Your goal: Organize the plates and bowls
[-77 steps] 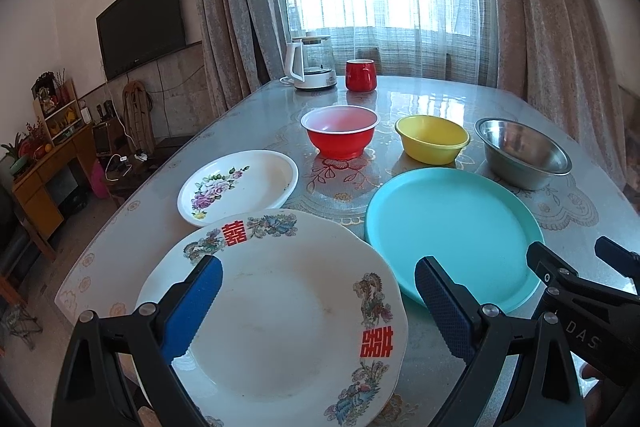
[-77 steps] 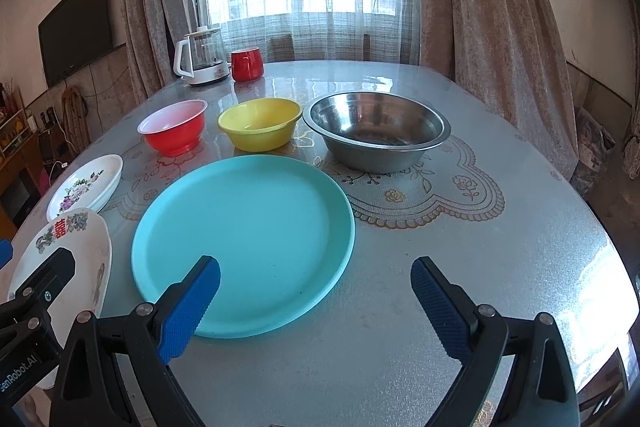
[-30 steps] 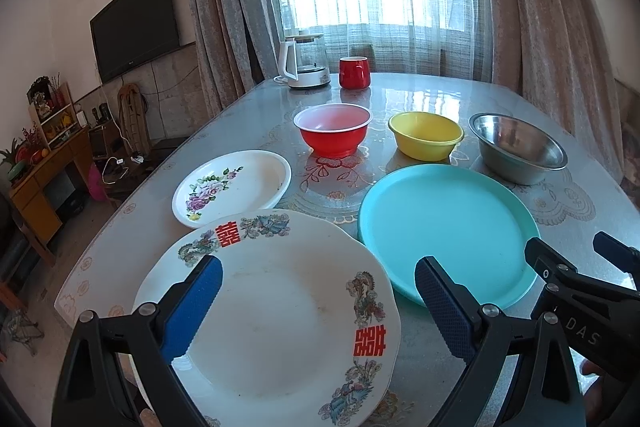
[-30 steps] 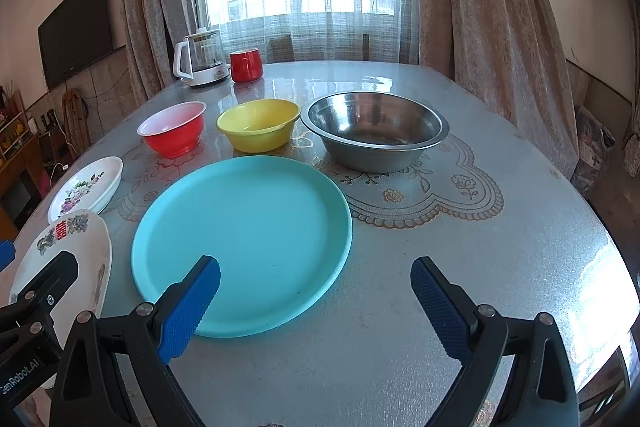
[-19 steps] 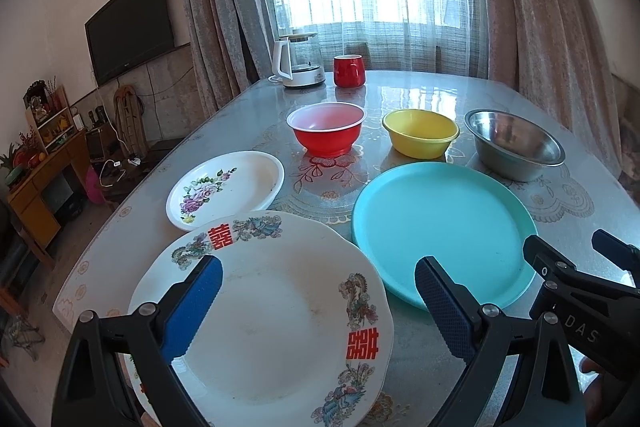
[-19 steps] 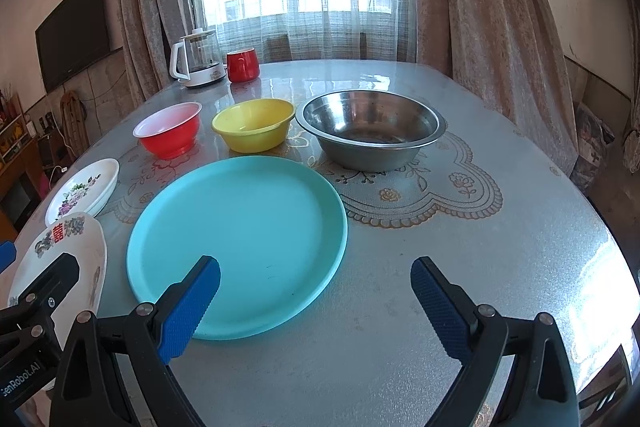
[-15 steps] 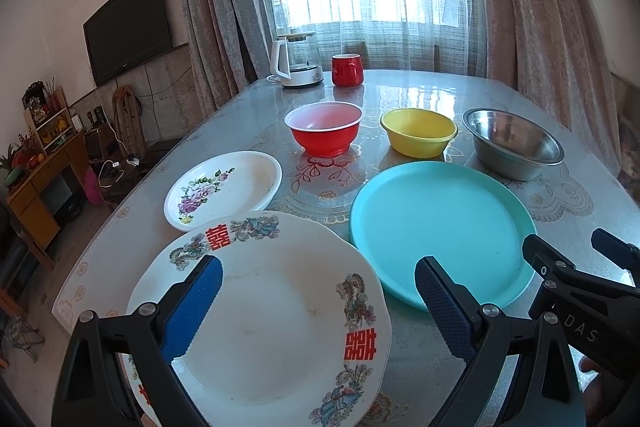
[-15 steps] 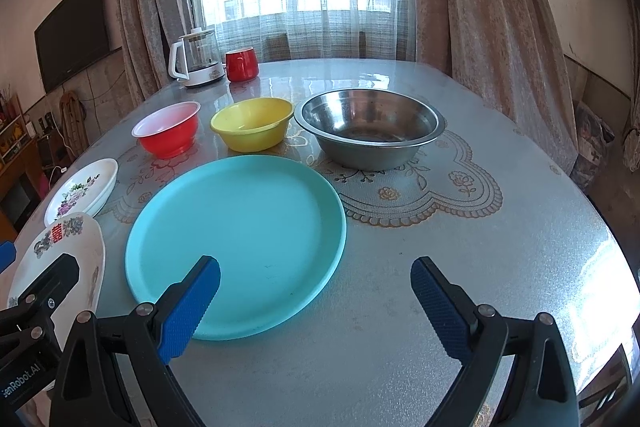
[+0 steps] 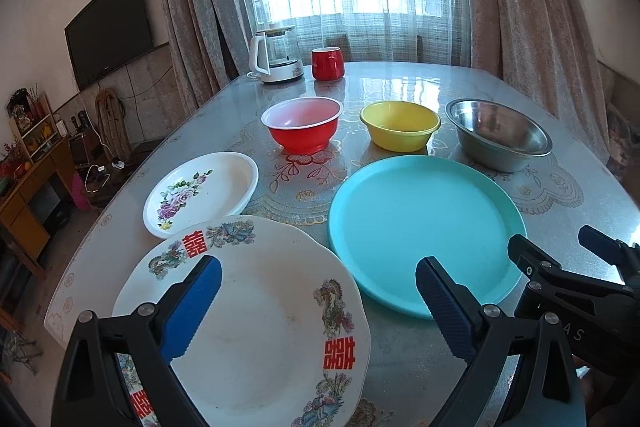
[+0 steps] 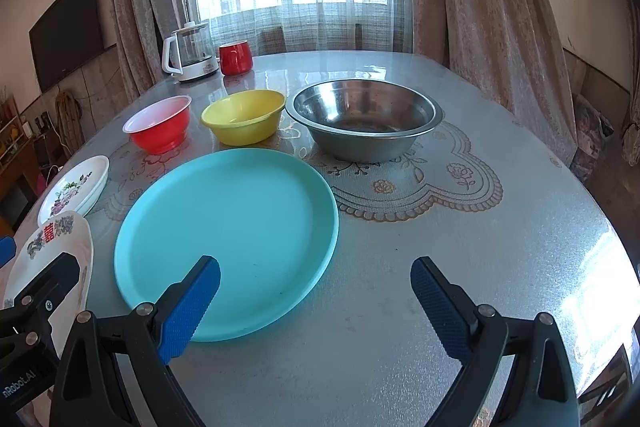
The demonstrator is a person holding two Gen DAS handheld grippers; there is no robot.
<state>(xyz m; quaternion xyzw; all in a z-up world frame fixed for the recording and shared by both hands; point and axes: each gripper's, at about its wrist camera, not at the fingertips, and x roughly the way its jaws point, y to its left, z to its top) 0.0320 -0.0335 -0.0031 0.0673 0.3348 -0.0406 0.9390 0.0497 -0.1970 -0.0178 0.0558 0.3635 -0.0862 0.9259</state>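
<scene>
Since the earlier frames both views have drifted slightly rightward; no dish has been displaced. Left of the teal plate, the flowered plate and the red-lettered plate are seen, the latter under the left gripper, spread wide and empty. Behind the teal plate stand the red bowl, yellow bowl and steel bowl. The right gripper is held wide at its near rim.
</scene>
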